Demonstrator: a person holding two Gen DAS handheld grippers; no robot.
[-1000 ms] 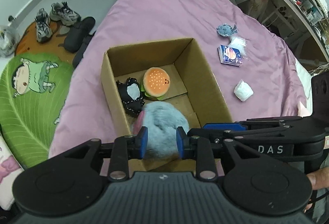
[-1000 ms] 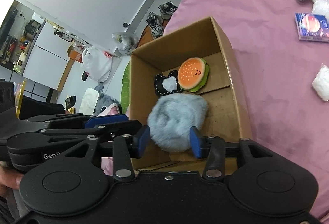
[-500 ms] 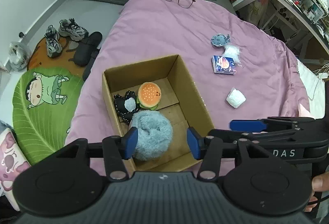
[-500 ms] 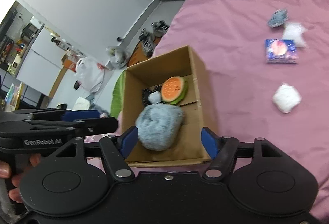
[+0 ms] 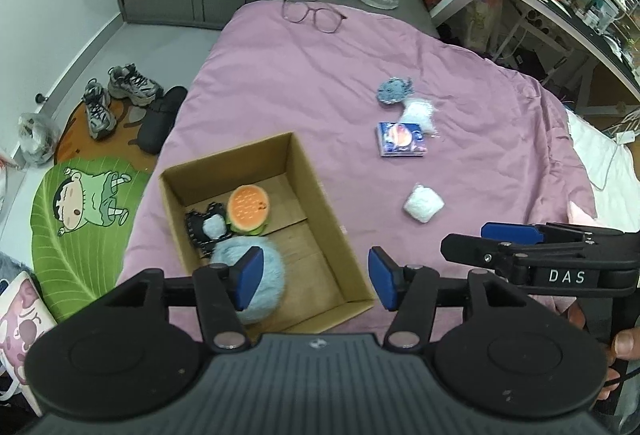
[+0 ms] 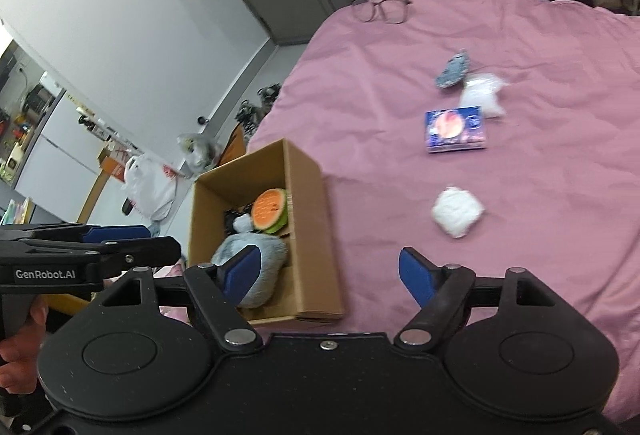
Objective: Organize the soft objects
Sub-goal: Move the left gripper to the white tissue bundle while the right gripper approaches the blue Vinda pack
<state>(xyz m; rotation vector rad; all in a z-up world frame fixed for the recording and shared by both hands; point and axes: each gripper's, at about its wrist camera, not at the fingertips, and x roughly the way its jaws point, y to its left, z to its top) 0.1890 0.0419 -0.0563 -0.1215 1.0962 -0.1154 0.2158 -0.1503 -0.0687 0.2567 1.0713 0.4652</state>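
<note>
Cardboard box (image 5: pixel 320 195), open-topped and brown, sits on the mauve bedspread (image 5: pixel 300 83) near its left edge. Inside lie 3 soft toys: a fluffy grey-blue round plush (image 5: pixel 268 275) at the near end, an orange-and-green burger plush (image 5: pixel 248 209) farther back, and a black-and-white plush (image 5: pixel 206 229) touching the burger's left side. The left gripper (image 5: pixel 316 277) hangs above the box's near end, jaws wide apart and holding nothing. The right gripper (image 6: pixel 332 275) hovers beside the box's right wall, its jaws likewise spread and empty. Out on the bedspread, well apart from the box, rest a white crumpled soft bundle (image 5: pixel 423 203), a blue printed packet (image 5: pixel 401 139), a clear-wrapped white pouch (image 5: pixel 418 114) touching the packet's far corner, and a small blue knitted toy (image 5: pixel 394 91) just beyond. Thin-framed glasses (image 5: pixel 312 15) lie at the far edge.
</note>
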